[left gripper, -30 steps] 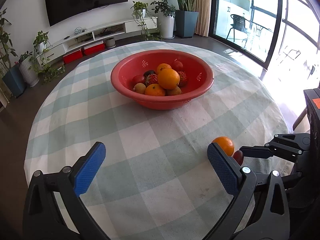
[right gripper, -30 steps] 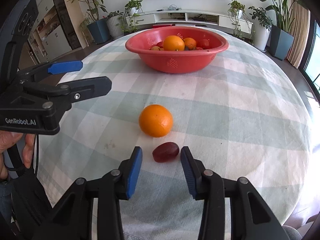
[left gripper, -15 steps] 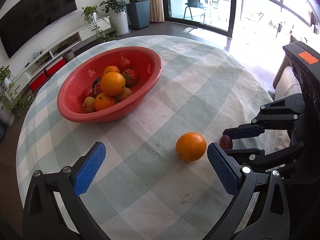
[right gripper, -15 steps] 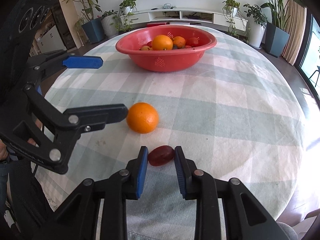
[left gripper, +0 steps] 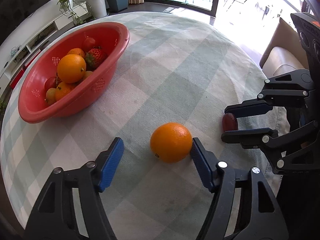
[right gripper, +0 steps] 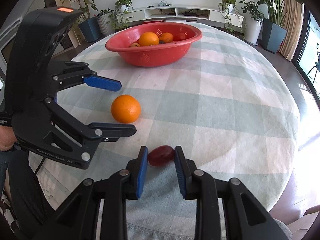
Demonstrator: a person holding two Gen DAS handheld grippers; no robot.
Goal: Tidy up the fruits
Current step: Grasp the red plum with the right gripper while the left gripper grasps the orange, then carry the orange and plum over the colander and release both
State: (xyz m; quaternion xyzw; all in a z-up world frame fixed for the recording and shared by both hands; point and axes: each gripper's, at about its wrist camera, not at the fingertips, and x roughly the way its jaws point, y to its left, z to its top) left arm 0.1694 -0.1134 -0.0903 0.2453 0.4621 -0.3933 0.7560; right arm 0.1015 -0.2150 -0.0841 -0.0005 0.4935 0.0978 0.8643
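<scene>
A loose orange (left gripper: 171, 142) lies on the checked tablecloth between my left gripper's (left gripper: 157, 150) open fingers, touching the right pad; it also shows in the right wrist view (right gripper: 125, 108). A small dark red fruit (right gripper: 161, 155) lies on the cloth between my right gripper's (right gripper: 161, 156) pads, which are closed against both its sides; it also shows in the left wrist view (left gripper: 229, 122). A red bowl (left gripper: 109, 66) holding oranges, a strawberry and other fruit stands farther back; it also shows in the right wrist view (right gripper: 160, 57).
The round table's edge (right gripper: 296, 160) curves close on the right. A tan chair (left gripper: 280, 60) stands beyond the table's far right. Potted plants (right gripper: 272, 20) and a low TV shelf (right gripper: 180, 12) line the far wall.
My left gripper has swung right and come down around the orange, its jaws narrower. My right gripper has closed in on the red fruit until the pads touch it.
</scene>
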